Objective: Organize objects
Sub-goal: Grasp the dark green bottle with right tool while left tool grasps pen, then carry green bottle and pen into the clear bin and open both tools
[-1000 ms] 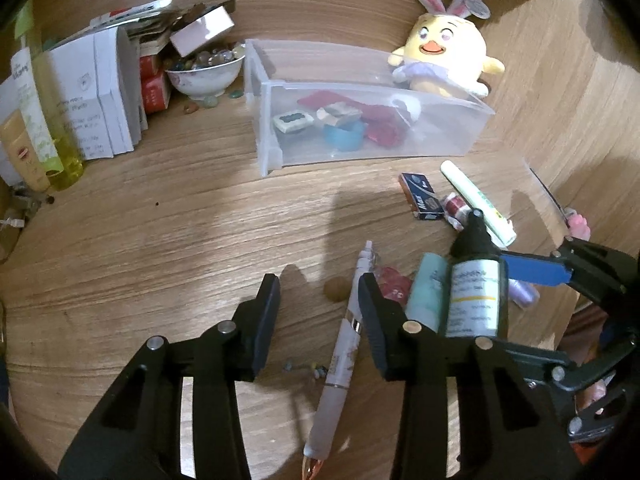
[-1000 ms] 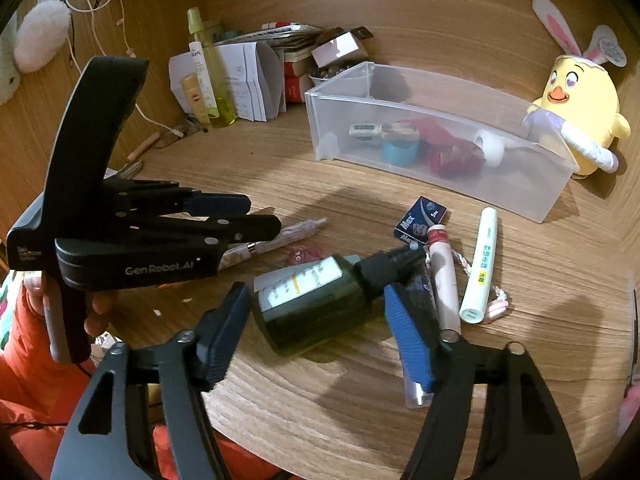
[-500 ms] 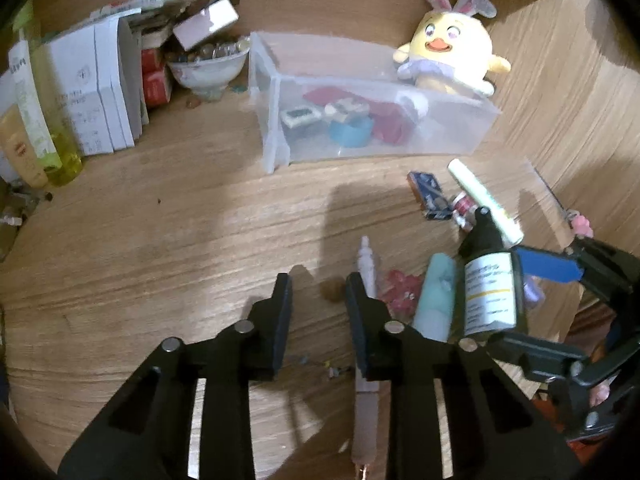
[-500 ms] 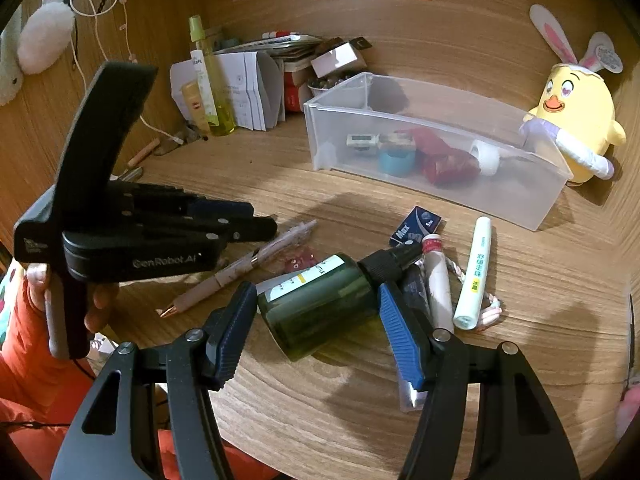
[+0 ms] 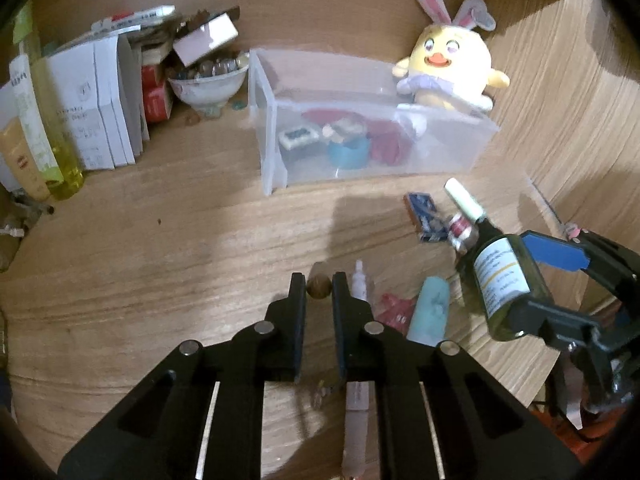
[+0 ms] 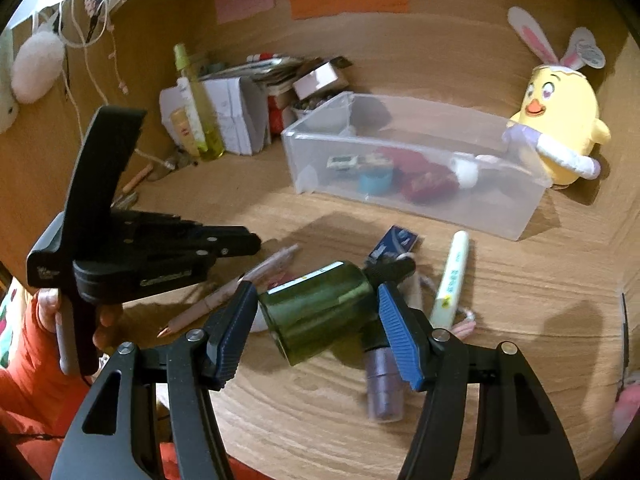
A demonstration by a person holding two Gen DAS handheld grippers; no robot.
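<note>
My left gripper [image 5: 319, 280] is shut, its fingertips pinching a small brown round piece [image 5: 319, 287] just above the wooden desk. A pink pen [image 5: 360, 282] lies under its right finger. My right gripper [image 6: 314, 298] is shut on a dark green bottle [image 6: 320, 314] with a black cap and white label, held on its side above the desk. The left wrist view shows the same bottle [image 5: 502, 280] at the right between the blue pads. A clear plastic bin [image 5: 276, 152] stands behind, holding a blue roll, red cloth and small packs.
Loose on the desk are a teal tube [image 5: 430, 308], a red wrapper [image 5: 394, 310], a blue box [image 6: 394, 242], a white-green tube [image 6: 452, 276] and a purple tube [image 6: 384, 384]. A yellow chick plush [image 5: 448, 68] sits by the bin. A bowl [image 5: 208, 84], boxes and bottles crowd the back left.
The left jaws have closed from wide apart onto the small brown piece. The right gripper has tilted slightly with the green bottle still in it.
</note>
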